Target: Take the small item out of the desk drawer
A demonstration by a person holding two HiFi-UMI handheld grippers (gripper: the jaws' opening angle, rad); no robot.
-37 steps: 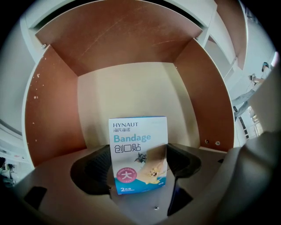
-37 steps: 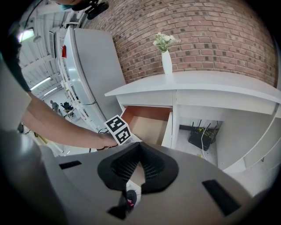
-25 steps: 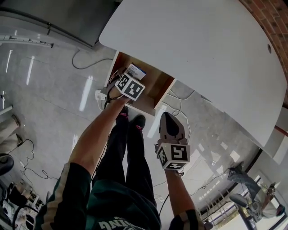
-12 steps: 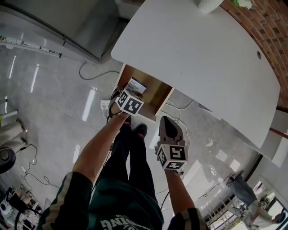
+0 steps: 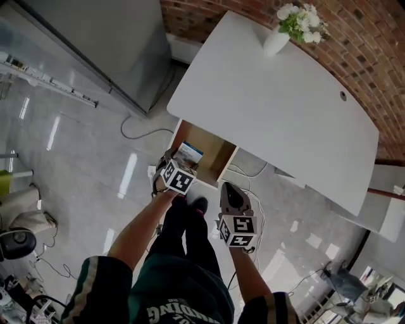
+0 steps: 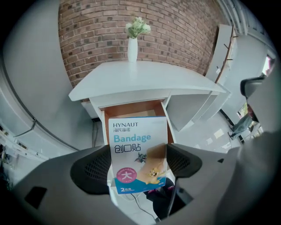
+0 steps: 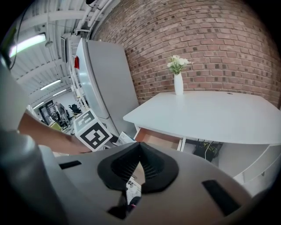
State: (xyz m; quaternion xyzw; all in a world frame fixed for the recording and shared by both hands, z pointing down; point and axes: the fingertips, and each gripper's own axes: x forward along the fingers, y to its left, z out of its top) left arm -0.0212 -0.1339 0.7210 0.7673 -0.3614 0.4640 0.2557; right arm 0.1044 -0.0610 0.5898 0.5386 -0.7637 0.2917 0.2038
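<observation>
Change: the head view now takes in the whole desk (image 5: 278, 114) top, along with a vase and a brick wall that were out of sight a second ago. The left gripper (image 6: 138, 163) is clamped on the box as before.
Brick wall (image 5: 380, 76): runs behind the desk's far edge.
Grey cabinet (image 5: 95, 44): stands on the floor off the desk's left end.
Desk: white, with a rounded top that is bare apart from the vase.
Drawer (image 5: 212, 152): has a wooden inside and is pulled out from under the desk's near edge, towards its left end.
Right gripper (image 5: 230, 188): its jaws are pressed together with nothing between them. It is held off the drawer's front right corner, above the person's dark trouser legs (image 5: 183, 234).
Left gripper: its jaws stand wide, and both pads press the box's side edges. It is at the drawer's front left corner.
Bandage box (image 6: 138, 151): white and blue with cartoon print, held upright between the left jaws over the drawer's left side and clear of its floor.
Vase (image 5: 276, 41): white, holding pale flowers (image 5: 302, 18), near the desk's far edge.
</observation>
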